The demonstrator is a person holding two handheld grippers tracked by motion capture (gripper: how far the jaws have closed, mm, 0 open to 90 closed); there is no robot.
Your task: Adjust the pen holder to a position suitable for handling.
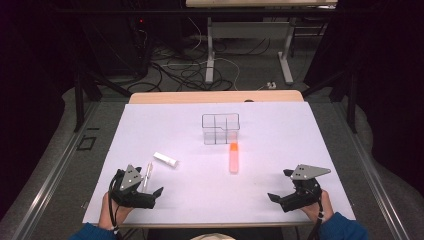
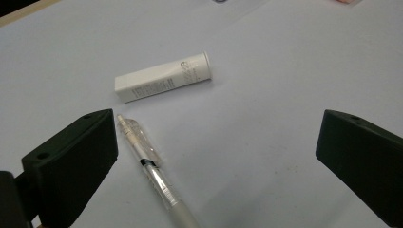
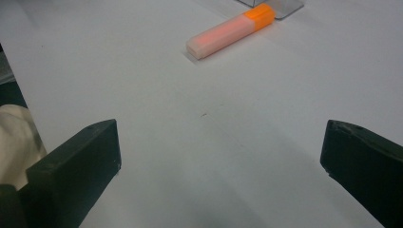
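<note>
A white table (image 1: 210, 185) stands in a dark room, with cables (image 1: 185, 65) on the floor behind it.

In the high view, the left gripper (image 1: 145, 192) and the right gripper (image 1: 280, 187) sit at the near edge, one in each hand. Both have their jaws wide apart and nothing is between them. That view also has a clear box (image 1: 221, 129) far ahead of both grippers. The box has walls inside that cut it into parts.

The left gripper view comes much closer. A clear pen (image 2: 152, 173) lies just beside the left jaw, maybe touching it; I cannot tell. Its tip points away from the gripper. A white tube (image 2: 164, 78) lies a little way past the pen, across the view. It has small grey writing on it, too small to read. The high view has that tube as a small white bar.

The right gripper view has an orange marker (image 3: 230, 31) lying well ahead of the open jaws, with its bright cap at the far end. A corner of the box sits just behind the cap.

Count them: two grippers, one pen, one tube, one marker, one box.
</note>
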